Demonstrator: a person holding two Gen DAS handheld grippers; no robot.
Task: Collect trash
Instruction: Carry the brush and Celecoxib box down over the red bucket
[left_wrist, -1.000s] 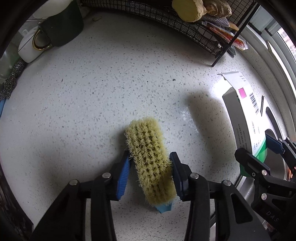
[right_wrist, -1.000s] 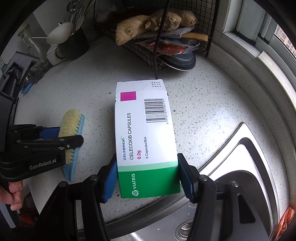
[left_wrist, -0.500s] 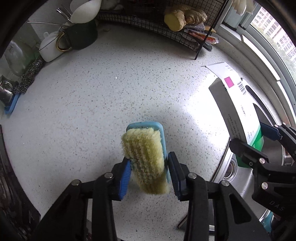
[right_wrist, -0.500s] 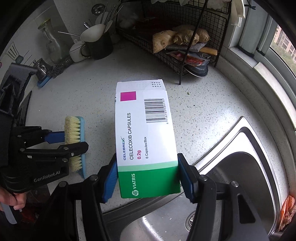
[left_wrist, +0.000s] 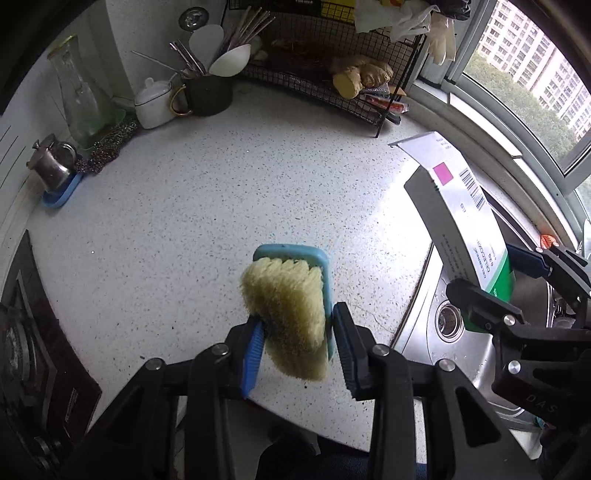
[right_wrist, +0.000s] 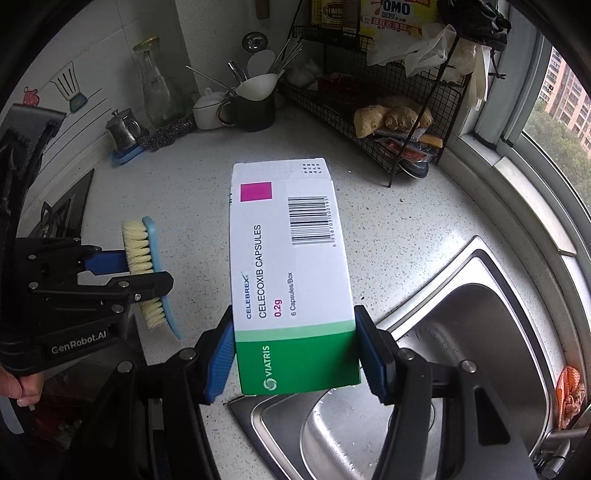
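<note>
Carrying both finds binward, I keep my left gripper (left_wrist: 298, 341) clamped on the scrub brush (left_wrist: 291, 314) and my right gripper (right_wrist: 295, 347) clamped on the capsule box (right_wrist: 291, 273), both held level.

A white speckled stone countertop (right_wrist: 399, 236) fills the scene, bright with daylight from a window (right_wrist: 554, 122) on the right, where trees and apartment blocks show outside. A steel sink (right_wrist: 461, 354) is set into the counter at the near right. At the far side stands a black wire rack (right_wrist: 417, 110) against a white tiled wall (right_wrist: 110, 48) that carries kitchen stickers. Far left sit a glass bottle (right_wrist: 153, 85), a small metal pot (right_wrist: 122, 129), a white lidded jar (right_wrist: 207, 110) and a dark mug of utensils (right_wrist: 255, 107). A black stove (left_wrist: 22, 343) lies at the near left.
</note>
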